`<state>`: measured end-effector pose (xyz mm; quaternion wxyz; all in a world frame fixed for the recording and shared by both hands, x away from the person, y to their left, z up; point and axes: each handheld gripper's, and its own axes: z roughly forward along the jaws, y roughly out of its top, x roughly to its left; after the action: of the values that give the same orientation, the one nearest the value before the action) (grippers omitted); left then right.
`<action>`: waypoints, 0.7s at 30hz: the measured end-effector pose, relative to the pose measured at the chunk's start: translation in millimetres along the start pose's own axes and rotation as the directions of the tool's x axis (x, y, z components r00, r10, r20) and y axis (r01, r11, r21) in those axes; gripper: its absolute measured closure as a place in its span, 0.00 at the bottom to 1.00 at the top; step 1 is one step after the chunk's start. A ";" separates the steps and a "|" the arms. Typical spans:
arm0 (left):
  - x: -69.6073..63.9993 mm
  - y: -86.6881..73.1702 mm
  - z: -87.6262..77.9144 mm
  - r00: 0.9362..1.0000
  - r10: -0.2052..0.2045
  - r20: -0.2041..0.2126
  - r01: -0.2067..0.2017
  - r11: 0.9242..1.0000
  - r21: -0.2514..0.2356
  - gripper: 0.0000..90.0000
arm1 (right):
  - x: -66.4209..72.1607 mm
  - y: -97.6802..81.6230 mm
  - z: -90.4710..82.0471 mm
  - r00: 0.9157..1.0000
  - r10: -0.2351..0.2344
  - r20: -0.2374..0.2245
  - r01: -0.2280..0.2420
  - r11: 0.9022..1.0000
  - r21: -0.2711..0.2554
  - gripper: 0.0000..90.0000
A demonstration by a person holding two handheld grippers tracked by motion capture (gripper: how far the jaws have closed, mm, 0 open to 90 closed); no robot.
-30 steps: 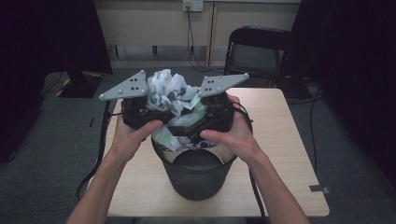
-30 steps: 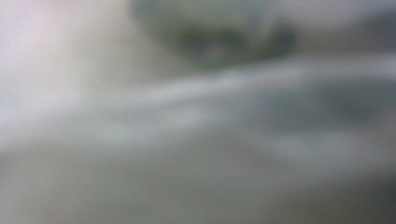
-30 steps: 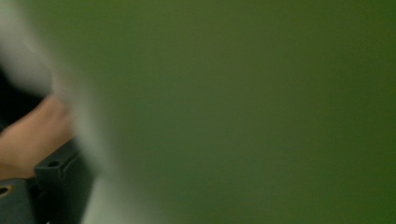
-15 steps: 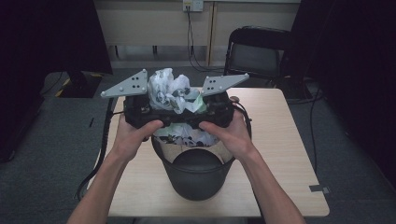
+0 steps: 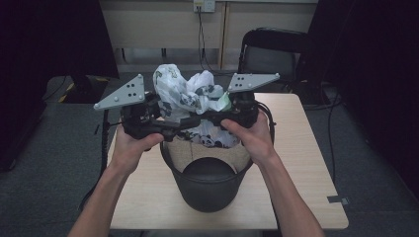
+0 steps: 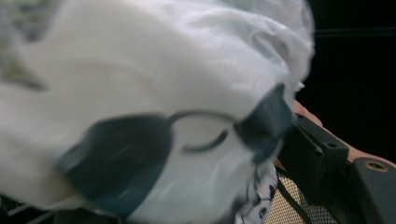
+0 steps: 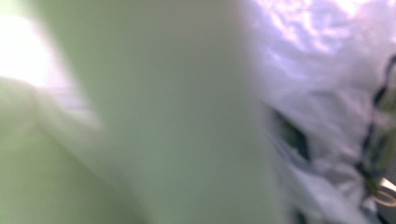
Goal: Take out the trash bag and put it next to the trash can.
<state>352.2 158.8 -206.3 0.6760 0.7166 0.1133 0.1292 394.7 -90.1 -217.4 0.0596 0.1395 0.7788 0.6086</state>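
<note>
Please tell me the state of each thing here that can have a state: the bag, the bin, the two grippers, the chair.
Plastic bag: crumpled, bunched up above the bin, between both grippers.
Mesh bin: upright on the table, mouth open.
Left gripper: against the bag, jaws just opening; grip unclear.
Right gripper: against the bag, jaws just closing; grip unclear.
Chair: unoccupied, behind the table.

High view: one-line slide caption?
Both grippers, left and right, work a panda-print plastic bag above a black mesh bin on the table.

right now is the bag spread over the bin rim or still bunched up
Bunched up: the patterned bag sits crumpled in a heap above the black mesh bin, with only its lower part hanging inside.
</note>
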 end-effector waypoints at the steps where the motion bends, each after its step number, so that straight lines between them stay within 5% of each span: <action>1: 0.0 0.0 0.0 1.000 0.000 0.000 0.000 1.000 0.000 0.34 | 0.0 0.0 0.0 1.000 0.000 0.000 0.000 1.000 0.000 0.84; 6: -4.2 -0.2 -3.6 0.997 0.046 -0.063 -0.048 0.999 -0.022 0.38 | -4.7 4.3 -7.1 1.000 -0.006 0.017 0.006 1.000 -0.014 0.84; 14: -1.4 1.8 -8.9 0.999 0.023 -0.029 -0.024 0.999 -0.043 0.37 | -5.6 4.8 -17.6 1.000 -0.001 0.012 0.002 1.000 -0.021 0.84; 15: -3.0 4.3 -15.0 0.992 0.053 -0.112 -0.060 0.996 -0.060 0.34 | -6.4 4.0 -19.5 1.000 0.004 0.017 -0.003 1.000 -0.025 0.84; 21: 10.4 2.6 -26.0 0.994 0.000 -0.105 -0.005 0.999 -0.047 0.31 | -23.3 1.4 -42.0 0.997 0.055 0.049 -0.050 0.994 -0.100 0.84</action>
<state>353.2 186.5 -202.0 0.6858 0.6927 0.1447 0.1701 406.0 -135.6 -207.2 0.0705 0.1726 0.7419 0.6441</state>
